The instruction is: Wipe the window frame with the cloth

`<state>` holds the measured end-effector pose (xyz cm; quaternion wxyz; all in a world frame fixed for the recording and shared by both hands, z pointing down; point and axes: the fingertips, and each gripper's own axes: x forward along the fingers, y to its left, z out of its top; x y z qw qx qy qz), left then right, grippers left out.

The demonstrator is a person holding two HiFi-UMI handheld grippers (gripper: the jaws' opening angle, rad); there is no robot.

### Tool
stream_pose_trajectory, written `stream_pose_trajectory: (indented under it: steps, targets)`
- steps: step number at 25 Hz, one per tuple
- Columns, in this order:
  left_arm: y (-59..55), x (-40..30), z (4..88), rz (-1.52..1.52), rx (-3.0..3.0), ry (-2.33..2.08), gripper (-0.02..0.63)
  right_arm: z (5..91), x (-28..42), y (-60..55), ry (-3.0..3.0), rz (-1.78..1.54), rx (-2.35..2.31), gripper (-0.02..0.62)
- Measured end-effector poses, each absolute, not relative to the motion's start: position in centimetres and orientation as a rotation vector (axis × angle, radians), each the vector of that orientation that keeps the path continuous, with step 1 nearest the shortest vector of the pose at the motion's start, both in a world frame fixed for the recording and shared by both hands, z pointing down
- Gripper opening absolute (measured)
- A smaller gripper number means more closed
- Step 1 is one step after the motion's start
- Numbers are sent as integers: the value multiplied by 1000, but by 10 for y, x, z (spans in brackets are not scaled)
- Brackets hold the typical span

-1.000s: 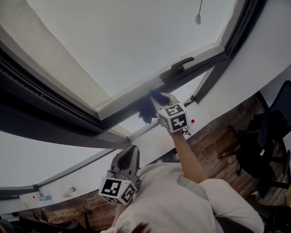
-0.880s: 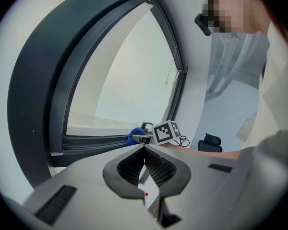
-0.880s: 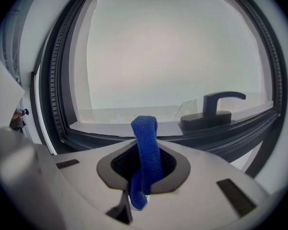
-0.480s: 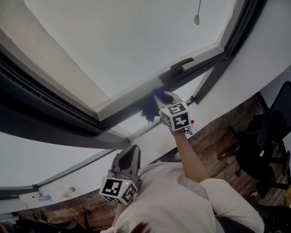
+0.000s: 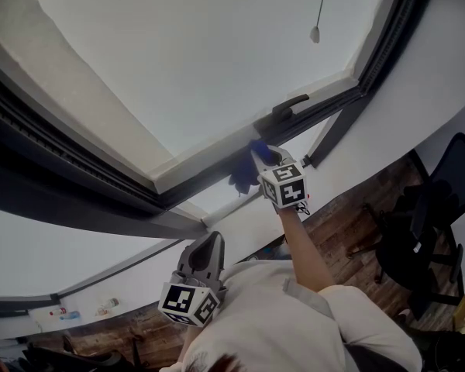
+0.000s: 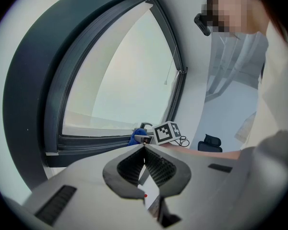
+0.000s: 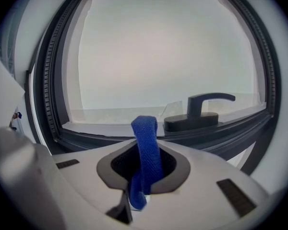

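— How far along is the wiping?
— Hard to judge. My right tool [image 7: 145,152] is clamped on the blue cloth [image 7: 146,143], which sits at the window frame [image 7: 86,137] just left of the window handle [image 7: 201,110]. No streaks or dust show what's clean.
— And the other one?
— My left tool [image 6: 144,150] is closed on nothing, well below the handle. I'd say the stretch past the handle remains.

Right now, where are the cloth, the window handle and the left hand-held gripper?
cloth [image 7: 146,150]: right gripper view, on the strip standing above the jaws.
handle [image 7: 191,122]: right gripper view, on its base.
left hand-held gripper [image 6: 144,147]: left gripper view, where its closed tips meet.
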<state>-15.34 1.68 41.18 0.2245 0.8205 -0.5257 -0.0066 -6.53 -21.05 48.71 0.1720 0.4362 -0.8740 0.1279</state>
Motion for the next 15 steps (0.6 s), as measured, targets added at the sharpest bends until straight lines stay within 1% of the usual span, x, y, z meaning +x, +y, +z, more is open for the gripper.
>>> stream_pose_trajectory:
  steps: [15]
  targets:
    - [7,-145,411,0,2262,-1464,9,486,-45,-222,-2488,386,1275,49]
